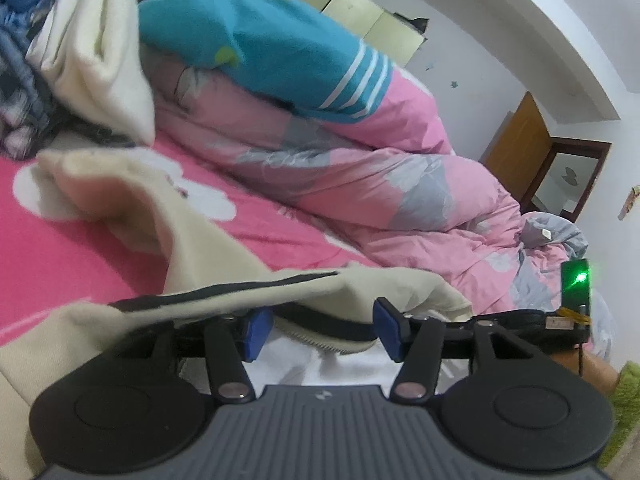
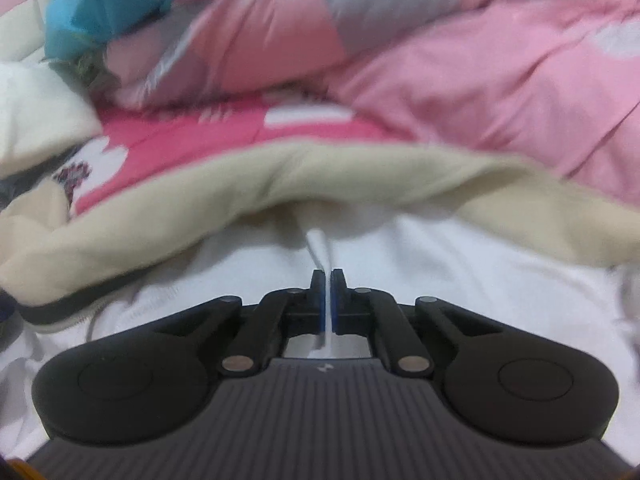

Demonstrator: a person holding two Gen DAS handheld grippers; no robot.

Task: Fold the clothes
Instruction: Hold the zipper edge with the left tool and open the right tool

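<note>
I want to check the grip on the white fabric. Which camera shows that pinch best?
The right wrist view: the right claw is shut on a pinched fold of white fabric, centred. The left wrist view shows only a patch of white cloth under the cream garment, no pinch.

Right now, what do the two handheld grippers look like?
Both the left gripper and right gripper look alike: black linkage arms with silver pivot pins, blue-padded jaws, round black discs either side, and a ribbed grey body bearing a small logo.

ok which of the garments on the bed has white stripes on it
The turquoise garment, lying on top of the pink quilt; the cream garment near the left gripper has a dark stripe.
</note>
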